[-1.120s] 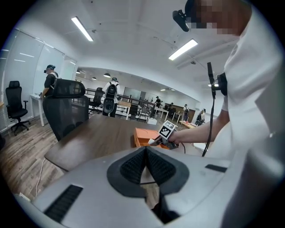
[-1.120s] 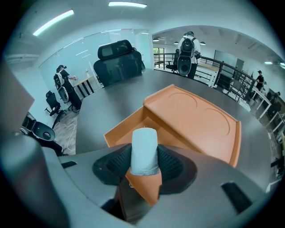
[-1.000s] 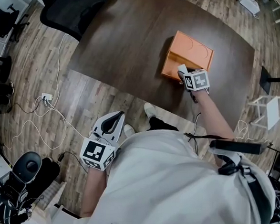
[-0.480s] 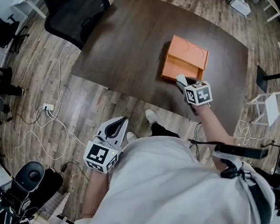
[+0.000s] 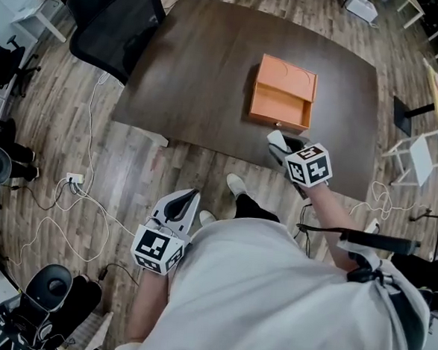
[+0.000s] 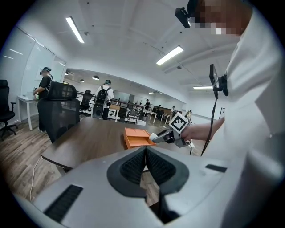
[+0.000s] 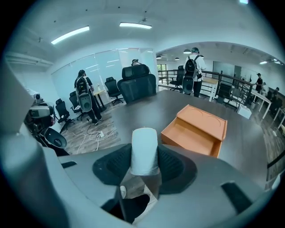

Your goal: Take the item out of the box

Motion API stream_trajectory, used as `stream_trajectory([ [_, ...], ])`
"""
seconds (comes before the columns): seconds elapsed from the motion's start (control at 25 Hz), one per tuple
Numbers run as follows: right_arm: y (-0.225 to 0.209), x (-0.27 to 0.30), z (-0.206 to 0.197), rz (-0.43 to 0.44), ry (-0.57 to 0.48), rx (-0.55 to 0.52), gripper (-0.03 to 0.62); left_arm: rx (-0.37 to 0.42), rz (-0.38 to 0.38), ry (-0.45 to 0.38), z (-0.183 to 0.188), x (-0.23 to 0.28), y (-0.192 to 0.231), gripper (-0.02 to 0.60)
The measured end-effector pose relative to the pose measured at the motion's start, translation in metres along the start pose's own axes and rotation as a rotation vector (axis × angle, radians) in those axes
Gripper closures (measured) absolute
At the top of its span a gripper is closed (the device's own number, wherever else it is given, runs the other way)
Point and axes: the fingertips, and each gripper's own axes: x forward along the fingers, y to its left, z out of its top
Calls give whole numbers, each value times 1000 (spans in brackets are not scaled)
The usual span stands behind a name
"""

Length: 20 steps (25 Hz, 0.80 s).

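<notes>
An orange box [image 5: 283, 94] lies on the dark brown table [image 5: 197, 64], its drawer pulled out toward me and its inside bare [image 7: 191, 136]. My right gripper [image 5: 282, 146] hovers near the table's front edge, a little short of the box, shut on a white cylindrical item [image 7: 144, 151] that stands upright between the pads. The same item shows as a white tip [image 5: 276, 139] in the head view. My left gripper [image 5: 179, 205] hangs low by my side over the floor, its jaws [image 6: 145, 162] shut on nothing. From there the box [image 6: 136, 137] and the right gripper [image 6: 167, 136] show ahead.
A black office chair [image 5: 114, 13] stands at the table's far left corner. Cables and a power strip [image 5: 73, 179] lie on the wood floor at left. White chairs [image 5: 422, 158] stand to the right. Several people stand in the background [image 7: 84, 95].
The right gripper has drawn back from the box's open drawer toward me with the white item held in it. The left gripper stays low at my side.
</notes>
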Motion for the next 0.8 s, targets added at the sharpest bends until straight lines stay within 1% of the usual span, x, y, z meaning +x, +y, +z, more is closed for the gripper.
stream_trajectory([
  [0.52,84,-27,-36,49,-8,-7,421,17,-59,2,-26,-33,-12,571],
  [0.8,113,-41,-44,74,-20,-13,421,16,-74,-3,-34,-44,-19,571],
])
